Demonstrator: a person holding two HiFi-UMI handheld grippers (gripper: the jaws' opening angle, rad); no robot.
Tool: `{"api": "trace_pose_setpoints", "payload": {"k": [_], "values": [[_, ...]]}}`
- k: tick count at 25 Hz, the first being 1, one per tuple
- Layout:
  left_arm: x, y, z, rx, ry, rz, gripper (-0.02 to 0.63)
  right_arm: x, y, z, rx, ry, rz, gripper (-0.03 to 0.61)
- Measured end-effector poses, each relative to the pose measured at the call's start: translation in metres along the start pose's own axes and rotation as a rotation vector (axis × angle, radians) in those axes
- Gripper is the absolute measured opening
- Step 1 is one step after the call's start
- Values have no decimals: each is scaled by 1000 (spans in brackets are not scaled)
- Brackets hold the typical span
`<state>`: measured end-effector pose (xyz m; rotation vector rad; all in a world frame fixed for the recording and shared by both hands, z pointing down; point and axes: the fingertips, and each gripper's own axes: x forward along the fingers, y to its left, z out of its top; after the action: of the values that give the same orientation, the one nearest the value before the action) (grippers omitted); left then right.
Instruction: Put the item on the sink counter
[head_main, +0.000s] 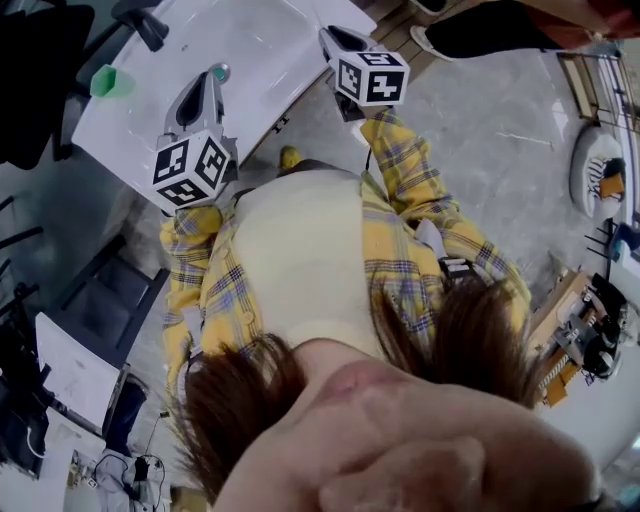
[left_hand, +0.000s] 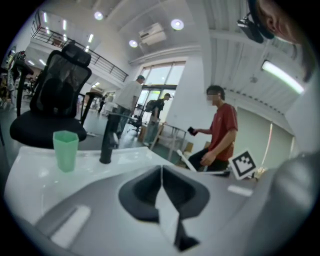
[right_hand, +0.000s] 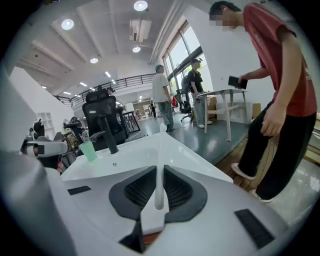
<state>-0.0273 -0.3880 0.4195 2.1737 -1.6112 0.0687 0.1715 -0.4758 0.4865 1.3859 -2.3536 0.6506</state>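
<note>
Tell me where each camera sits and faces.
Head view: on the person's head, facing steeply down; shows yellow plaid sleeves, left gripper and right gripper by the white sink counter.
Left gripper view: on the left gripper, looking along its shut jaws across the counter at a green cup and black faucet.
Right gripper view: on the right gripper, looking along jaws shut on a thin white item, over the counter.
Shared: both gripper views show cup, faucet, person in red shirt.

text: none legible | labels: none | numbers: none | signs: none
</note>
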Motion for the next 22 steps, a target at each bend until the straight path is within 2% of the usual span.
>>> {"api": "trace_pose_setpoints", "payload": {"k": [22], "values": [[13, 3, -9, -6, 21, 50, 9, 48, -43, -4, -182, 145, -102, 49]]}}
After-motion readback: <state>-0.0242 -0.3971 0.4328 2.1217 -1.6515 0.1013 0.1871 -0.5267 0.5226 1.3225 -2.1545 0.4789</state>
